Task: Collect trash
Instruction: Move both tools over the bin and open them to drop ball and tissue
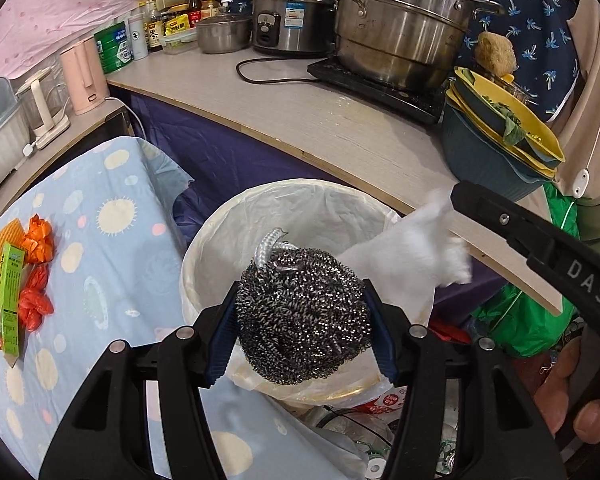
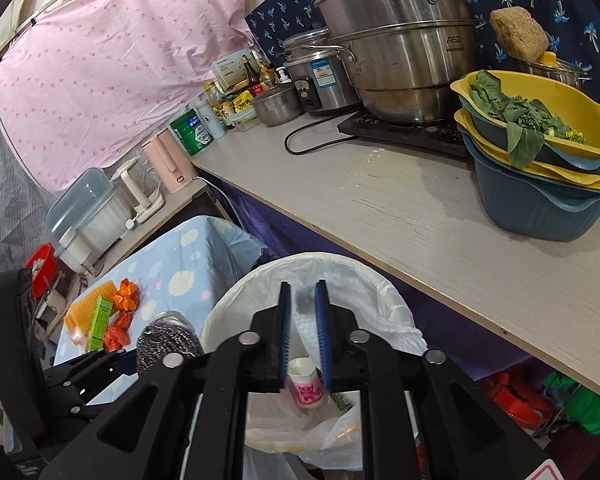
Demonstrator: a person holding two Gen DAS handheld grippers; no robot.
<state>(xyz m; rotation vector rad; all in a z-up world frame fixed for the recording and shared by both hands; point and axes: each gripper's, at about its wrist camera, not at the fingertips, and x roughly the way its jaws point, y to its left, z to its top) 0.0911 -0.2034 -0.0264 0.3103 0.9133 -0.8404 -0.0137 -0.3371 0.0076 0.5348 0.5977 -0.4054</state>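
A pale wood-grain surface (image 2: pixel 420 208) crosses the frame from upper left to lower right. At upper centre a steel steamer pot (image 2: pixel 404 52) stands on a black hob (image 2: pixel 408 130), with a rice cooker (image 2: pixel 318 76) just to its left and a small lidded pot (image 2: pixel 278 104) beside that. Bottles and boxes (image 2: pixel 236 88) crowd the far end. At right, stacked yellow and blue basins (image 2: pixel 540 168) hold green leaves (image 2: pixel 516 120). A pink kettle (image 2: pixel 170 166) sits at left, under a pink curtain (image 2: pixel 112 68).
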